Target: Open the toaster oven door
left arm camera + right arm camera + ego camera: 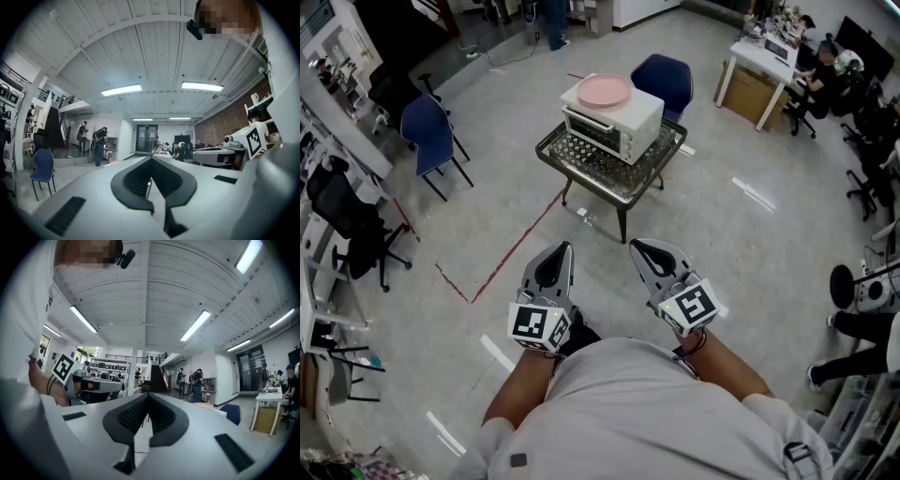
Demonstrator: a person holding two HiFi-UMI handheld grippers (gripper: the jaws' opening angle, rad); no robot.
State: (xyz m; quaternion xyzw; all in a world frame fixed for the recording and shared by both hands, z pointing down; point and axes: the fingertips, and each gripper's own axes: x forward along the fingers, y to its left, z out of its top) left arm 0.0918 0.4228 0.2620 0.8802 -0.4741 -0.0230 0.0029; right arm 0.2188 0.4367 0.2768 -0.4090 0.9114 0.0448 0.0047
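**Well short of the oven, both tongs closed and empty**

My left gripper (566,249) is held level in front of me, its jaws pressed together with nothing between them. Ahead and well apart from it stands the toaster oven (614,122), on a mesh-topped table (581,169) out on the open floor. Its door (592,134) faces me and is shut, so I cannot tell what is inside. A pink plate (604,91) lies on the oven's roof, and it looks bare. My right gripper (635,246) hangs beside the left one, likewise closed on nothing.

I judge the approach has not begun. Next I need to walk up to the table, part one pair of jaws, take the handle along the door's top edge and swing it down without jolting the plate.
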